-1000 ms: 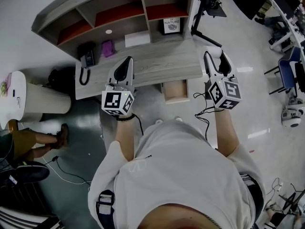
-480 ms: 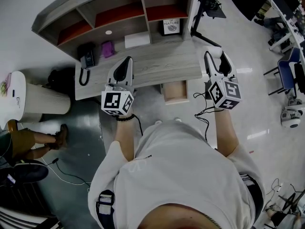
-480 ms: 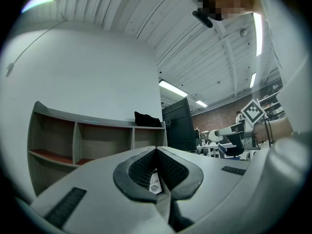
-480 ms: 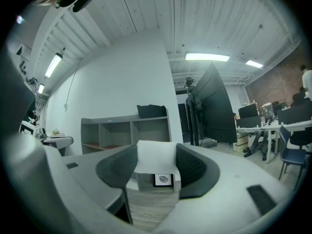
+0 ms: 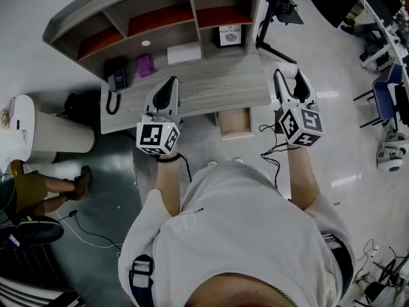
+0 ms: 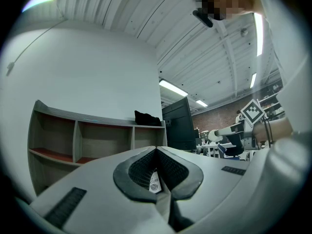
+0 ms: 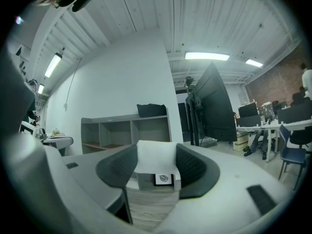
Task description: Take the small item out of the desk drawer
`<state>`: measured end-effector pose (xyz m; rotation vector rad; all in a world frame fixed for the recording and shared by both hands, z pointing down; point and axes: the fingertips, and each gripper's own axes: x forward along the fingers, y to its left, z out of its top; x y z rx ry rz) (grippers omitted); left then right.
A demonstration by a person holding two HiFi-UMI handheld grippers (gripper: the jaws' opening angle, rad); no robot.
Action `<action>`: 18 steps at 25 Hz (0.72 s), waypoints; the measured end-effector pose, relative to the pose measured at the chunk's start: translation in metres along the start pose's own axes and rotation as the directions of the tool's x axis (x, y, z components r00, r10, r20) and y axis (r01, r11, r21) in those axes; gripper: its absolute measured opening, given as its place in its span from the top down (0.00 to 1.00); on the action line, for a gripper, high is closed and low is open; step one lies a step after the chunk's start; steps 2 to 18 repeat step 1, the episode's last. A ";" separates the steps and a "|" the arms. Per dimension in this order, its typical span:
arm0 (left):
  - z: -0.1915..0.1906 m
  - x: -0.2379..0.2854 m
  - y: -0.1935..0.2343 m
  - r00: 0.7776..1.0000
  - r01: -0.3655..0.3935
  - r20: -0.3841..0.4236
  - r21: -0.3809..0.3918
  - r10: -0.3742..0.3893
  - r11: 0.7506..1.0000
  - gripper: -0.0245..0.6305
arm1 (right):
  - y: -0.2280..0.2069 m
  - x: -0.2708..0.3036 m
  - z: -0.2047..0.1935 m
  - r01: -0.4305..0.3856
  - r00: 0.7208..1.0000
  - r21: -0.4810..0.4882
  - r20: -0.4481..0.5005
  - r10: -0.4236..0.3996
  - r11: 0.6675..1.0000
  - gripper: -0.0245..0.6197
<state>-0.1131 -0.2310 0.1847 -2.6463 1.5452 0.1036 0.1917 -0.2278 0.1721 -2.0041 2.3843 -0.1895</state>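
Head overhead, gripper views level, sharing shelf [image 5: 96, 10]

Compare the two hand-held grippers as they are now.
The left hand-held gripper has its jaws together; the right hand-held gripper has its jaws apart. The left one hangs over the desk top, the right one off the desk's right end. Both are empty and point toward the shelf unit.
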 end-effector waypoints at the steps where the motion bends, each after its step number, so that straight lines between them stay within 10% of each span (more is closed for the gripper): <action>1: 0.000 0.000 0.000 1.000 0.000 -0.001 0.000 0.000 1.000 0.96 | 0.000 0.000 0.000 0.000 1.000 0.001 0.000 0.000 1.000 0.58; 18: 0.000 0.000 0.000 1.000 0.000 -0.001 0.000 0.000 1.000 0.96 | 0.000 0.000 0.000 0.000 1.000 0.001 0.000 0.000 1.000 0.58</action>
